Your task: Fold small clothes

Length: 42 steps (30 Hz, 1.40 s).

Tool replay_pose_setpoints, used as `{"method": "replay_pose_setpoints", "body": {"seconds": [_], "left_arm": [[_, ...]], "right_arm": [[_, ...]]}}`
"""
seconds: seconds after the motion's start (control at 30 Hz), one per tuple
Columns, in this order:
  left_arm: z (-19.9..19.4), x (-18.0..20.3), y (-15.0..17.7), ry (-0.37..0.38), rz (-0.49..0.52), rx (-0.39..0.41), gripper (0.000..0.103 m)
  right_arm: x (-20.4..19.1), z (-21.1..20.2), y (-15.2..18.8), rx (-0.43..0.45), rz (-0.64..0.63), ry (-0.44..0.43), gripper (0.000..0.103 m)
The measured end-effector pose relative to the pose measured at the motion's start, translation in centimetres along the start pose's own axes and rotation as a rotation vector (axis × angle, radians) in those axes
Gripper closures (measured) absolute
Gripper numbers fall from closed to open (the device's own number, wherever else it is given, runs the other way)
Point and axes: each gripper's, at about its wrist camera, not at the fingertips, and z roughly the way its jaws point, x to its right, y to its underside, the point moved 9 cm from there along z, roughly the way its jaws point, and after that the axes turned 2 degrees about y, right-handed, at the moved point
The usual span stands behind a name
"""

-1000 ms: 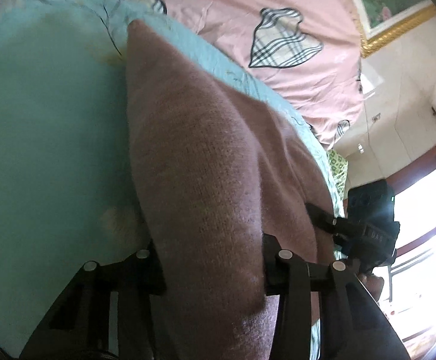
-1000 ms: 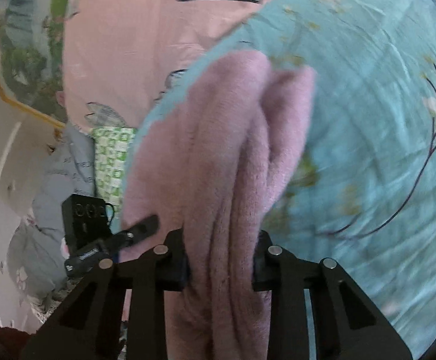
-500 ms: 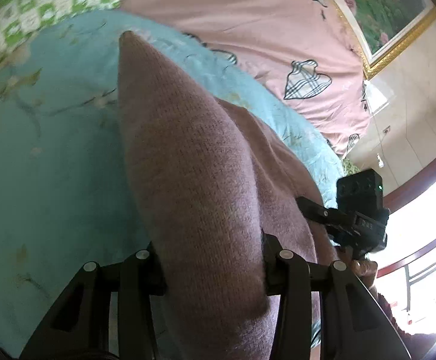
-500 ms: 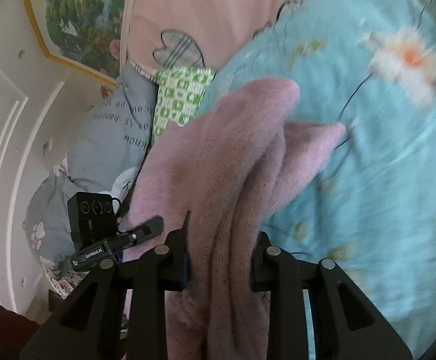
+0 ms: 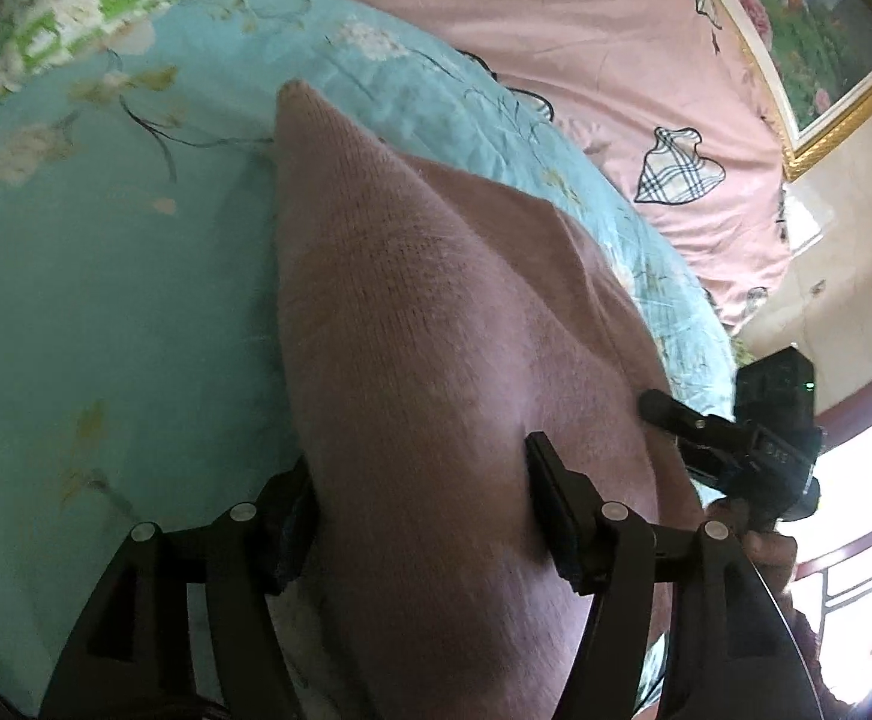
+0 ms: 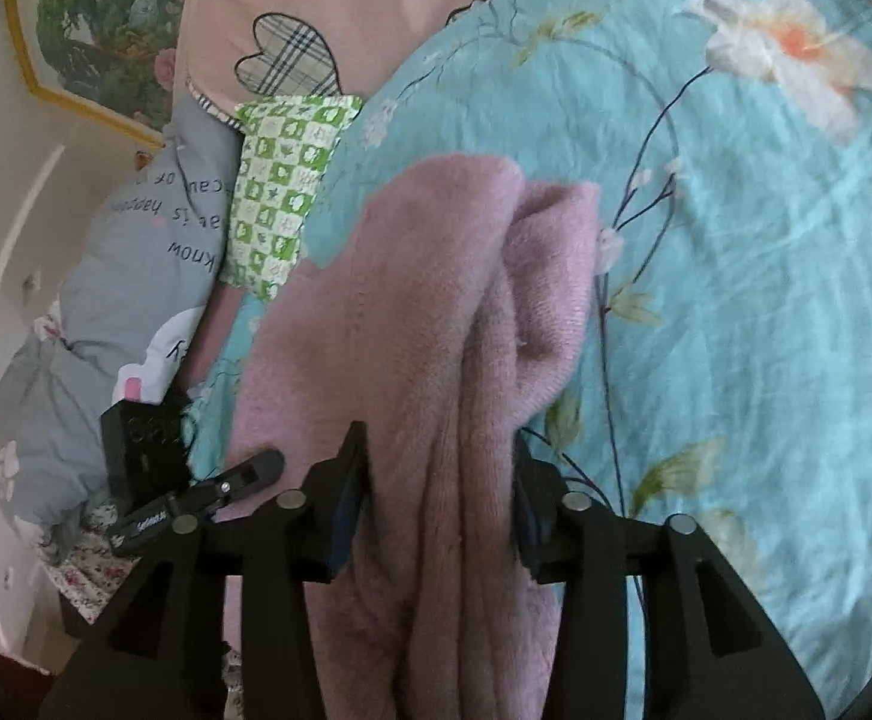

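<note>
My left tongs [image 5: 421,516] and my right tongs [image 6: 442,498] each straddle a fold of the dusty-pink knitted garment [image 5: 436,360], which lies on the turquoise flowered bedspread [image 5: 106,300]. Both pairs have just been opening, and the knit sits loosely between the pads rather than pinched. Ahead of my left tongs the garment runs lengthwise away from me, narrowing to a pointed corner that aims up and slightly left. Ahead of my right tongs it bunches in several long ridges running the same way, ending in two rounded lobes. My right tongs show to the right of my left ones, near the garment's edge. Beyond the bedspread lie a pink quilt with plaid patches [image 5: 586,60] and a green-checked pillow [image 6: 283,180].
</note>
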Motion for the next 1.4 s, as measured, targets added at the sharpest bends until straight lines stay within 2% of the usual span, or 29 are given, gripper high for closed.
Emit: {"method": "replay_pose_setpoints", "body": {"seconds": [0.23,0.33,0.5,0.63,0.67,0.73,0.77,0.87,0.97,1.1,1.13,1.23,1.33,1.4], "left_arm": [[-4.6,0.5,1.7,-0.095,0.053,0.058,0.038],[-6.4,0.6,2.8,-0.140,0.071,0.080,0.038],[-6.8,0.0,4.0,-0.184,0.086,0.067,0.038],[-6.2,-0.3,4.2,-0.199,0.103,0.060,0.036],[-5.9,-0.3,4.3,-0.206,0.114,0.055,0.036],[-4.9,-0.1,4.4,-0.205,0.117,0.040,0.036],[-4.5,-0.2,4.6,-0.201,0.112,0.026,0.036],[-3.9,0.7,4.7,-0.188,0.125,0.007,0.040],[-3.2,1.8,4.9,-0.217,0.174,-0.013,0.040],[-0.8,1.0,6.2,-0.218,0.162,-0.069,0.038],[-0.3,0.7,6.4,-0.219,0.157,-0.076,0.037],[0.0,0.3,6.8,-0.214,0.161,-0.064,0.036],[-1.4,0.6,6.6,-0.209,0.160,-0.045,0.036],[-2.7,0.9,6.2,-0.210,0.176,-0.015,0.036]], "right_arm": [[-0.9,-5.0,0.6,0.114,-0.035,0.064,0.056],[-2.5,-6.5,1.8,0.145,-0.065,0.039,0.056],[-3.7,-5.7,3.2,0.129,-0.073,0.023,0.056],[-2.4,-3.4,4.1,0.087,-0.061,0.107,0.057],[-1.9,-3.0,4.4,0.082,-0.055,0.135,0.058],[-1.1,-2.4,4.8,0.070,-0.035,0.137,0.072],[-0.9,-2.2,5.0,0.066,-0.025,0.129,0.090],[-0.7,-3.6,3.9,0.119,0.007,0.099,0.093],[-1.1,-5.1,2.7,0.141,-0.034,0.121,0.093],[1.0,-3.1,3.7,0.080,-0.133,0.305,0.094],[1.5,-2.6,3.9,0.077,-0.136,0.322,0.094],[2.4,-2.4,4.0,0.107,-0.107,0.305,0.094],[2.2,-3.2,3.9,0.109,-0.078,0.269,0.090],[1.9,-4.1,4.1,0.117,-0.053,0.241,0.078]]}}
